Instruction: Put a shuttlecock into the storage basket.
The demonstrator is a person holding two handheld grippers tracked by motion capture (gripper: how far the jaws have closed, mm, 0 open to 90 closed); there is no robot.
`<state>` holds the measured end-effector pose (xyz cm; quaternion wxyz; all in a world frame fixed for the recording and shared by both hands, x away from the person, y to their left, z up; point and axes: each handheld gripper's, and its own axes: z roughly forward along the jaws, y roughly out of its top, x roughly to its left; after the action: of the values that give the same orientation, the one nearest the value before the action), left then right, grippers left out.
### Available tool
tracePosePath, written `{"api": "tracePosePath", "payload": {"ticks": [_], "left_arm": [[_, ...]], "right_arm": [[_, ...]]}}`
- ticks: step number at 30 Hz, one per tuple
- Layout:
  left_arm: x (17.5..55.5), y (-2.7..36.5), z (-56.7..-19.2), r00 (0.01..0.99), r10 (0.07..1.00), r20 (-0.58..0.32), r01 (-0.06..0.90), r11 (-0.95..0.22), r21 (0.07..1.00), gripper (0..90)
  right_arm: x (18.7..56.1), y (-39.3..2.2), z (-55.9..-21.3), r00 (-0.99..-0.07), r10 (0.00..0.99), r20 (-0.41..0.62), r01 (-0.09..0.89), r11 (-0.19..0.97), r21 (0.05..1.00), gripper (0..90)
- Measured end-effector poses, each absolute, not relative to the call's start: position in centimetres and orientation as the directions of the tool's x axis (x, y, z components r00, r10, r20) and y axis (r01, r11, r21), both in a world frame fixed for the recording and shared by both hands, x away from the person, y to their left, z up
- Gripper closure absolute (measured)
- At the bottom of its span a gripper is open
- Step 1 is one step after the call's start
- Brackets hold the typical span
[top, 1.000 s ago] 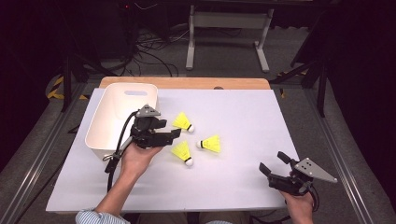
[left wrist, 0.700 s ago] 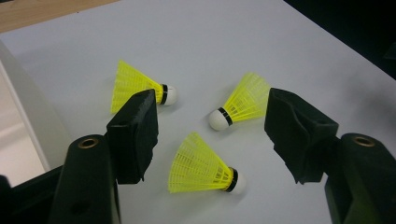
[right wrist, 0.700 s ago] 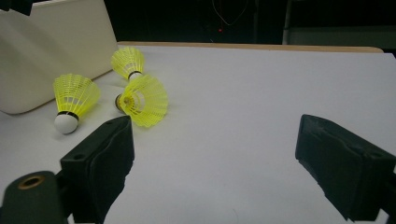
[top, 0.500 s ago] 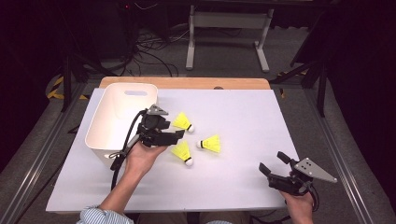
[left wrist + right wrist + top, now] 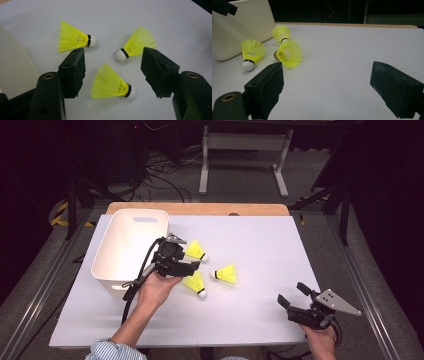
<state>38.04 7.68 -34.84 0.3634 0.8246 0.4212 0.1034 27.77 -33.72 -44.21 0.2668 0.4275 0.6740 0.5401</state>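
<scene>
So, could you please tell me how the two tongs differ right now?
The left tongs hover beside the bin, framing the nearest shuttlecock; the right tongs sit at the table's near right corner, far from any shuttlecock. Both are open and hold nothing.

shuttlecocks (image 5: 110, 82): yellow plastic mesh, smooth white tips | bin (image 5: 127, 251): matt plastic | table (image 5: 260, 240): matt white
</scene>
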Motion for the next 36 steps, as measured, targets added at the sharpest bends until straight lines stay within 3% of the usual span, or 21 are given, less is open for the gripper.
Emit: {"api": "tracePosePath", "payload": {"ticks": [13, 36], "left_arm": [[38.4, 6.2, -35.7, 0.628, 0.77, -0.108, 0.643, -0.436, 0.63, 40.1], [39.6, 4.7, -37.9, 0.593, 0.794, -0.134, 0.722, -0.45, 0.525, 42.8]], "right_arm": [[27.7, -33.6, -44.2, -0.496, 0.864, 0.091, 0.284, 0.062, 0.957, 12.2], [27.7, -33.6, -44.2, -0.5, 0.861, 0.091, 0.283, 0.063, 0.957, 12.2]]}}
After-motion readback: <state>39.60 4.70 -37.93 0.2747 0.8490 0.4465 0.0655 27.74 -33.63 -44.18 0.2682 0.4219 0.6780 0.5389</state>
